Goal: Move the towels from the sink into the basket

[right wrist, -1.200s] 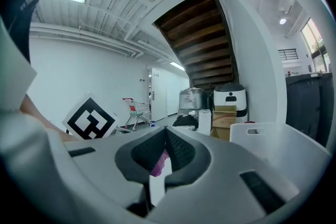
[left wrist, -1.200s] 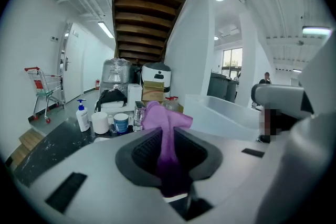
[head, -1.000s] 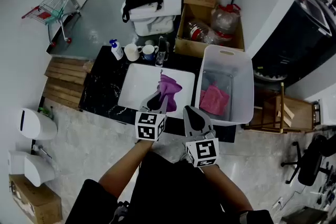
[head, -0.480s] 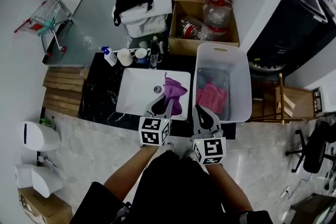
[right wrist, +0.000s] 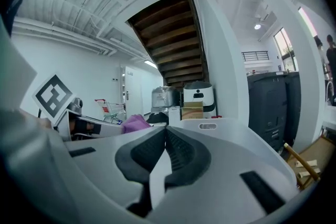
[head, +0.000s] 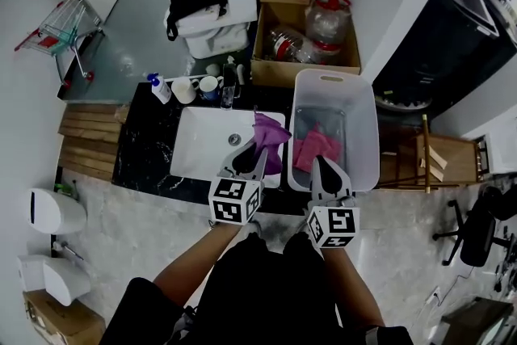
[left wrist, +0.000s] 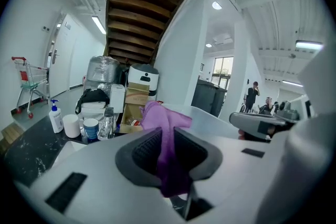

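A purple towel [head: 271,139] hangs over the right edge of the white sink [head: 202,157], beside the basket's left wall. My left gripper [head: 259,149] is shut on it; in the left gripper view the cloth [left wrist: 167,152] is pinched between the dark pads and droops below them. The white basket [head: 367,133] stands right of the sink with a pink towel [head: 315,148] lying in it. My right gripper [head: 325,164] hovers at the basket's near rim, shut and empty. In the right gripper view its pads [right wrist: 181,152] meet, with the basket rim [right wrist: 209,126] ahead and the purple towel [right wrist: 135,123] at the left.
A soap dispenser [head: 158,87], two mugs [head: 184,90] and a faucet stand behind the sink on the black counter [head: 145,149]. A cardboard box [head: 303,44] with bottles sits behind the basket. A wooden chair [head: 428,161] stands to the right.
Both grippers have moved right. The purple towel has travelled with the left gripper from over the sink's middle to its right edge. The right gripper now sits over the basket's near rim.
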`<state>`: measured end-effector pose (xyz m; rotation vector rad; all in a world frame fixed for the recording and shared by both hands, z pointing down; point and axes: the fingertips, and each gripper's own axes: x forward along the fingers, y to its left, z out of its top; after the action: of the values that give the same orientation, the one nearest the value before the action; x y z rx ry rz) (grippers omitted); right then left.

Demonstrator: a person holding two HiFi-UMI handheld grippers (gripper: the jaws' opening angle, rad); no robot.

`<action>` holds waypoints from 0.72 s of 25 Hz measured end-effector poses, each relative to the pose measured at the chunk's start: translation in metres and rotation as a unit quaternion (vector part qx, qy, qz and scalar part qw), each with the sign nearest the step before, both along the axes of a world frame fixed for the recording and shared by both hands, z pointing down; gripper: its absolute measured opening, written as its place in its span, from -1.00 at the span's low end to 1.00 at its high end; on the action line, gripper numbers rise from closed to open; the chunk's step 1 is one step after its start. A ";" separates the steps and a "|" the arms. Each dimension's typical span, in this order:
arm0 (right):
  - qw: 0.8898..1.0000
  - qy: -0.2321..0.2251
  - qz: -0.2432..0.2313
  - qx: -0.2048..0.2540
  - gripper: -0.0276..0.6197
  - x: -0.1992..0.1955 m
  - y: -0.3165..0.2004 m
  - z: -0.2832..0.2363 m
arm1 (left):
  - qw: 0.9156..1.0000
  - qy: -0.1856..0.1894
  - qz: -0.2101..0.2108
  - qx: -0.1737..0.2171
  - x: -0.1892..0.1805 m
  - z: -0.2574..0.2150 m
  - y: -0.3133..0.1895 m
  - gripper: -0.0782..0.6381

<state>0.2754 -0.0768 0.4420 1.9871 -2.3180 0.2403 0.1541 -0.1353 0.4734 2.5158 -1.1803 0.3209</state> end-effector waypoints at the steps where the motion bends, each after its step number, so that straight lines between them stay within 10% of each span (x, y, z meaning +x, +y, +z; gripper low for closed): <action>1: 1.000 -0.005 -0.002 0.001 -0.87 0.006 -0.001 -0.001 | 1.000 -0.005 -0.002 0.005 0.006 -0.003 0.000 -0.55; 18: 0.999 -0.010 -0.035 0.007 -0.87 0.099 -0.004 -0.003 | 1.000 0.022 0.009 0.001 0.135 -0.037 0.003 -0.55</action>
<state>0.3746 -0.0806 0.4388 1.9154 -2.4020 0.2399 0.2892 -0.1320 0.4362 2.5231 -1.1414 0.2695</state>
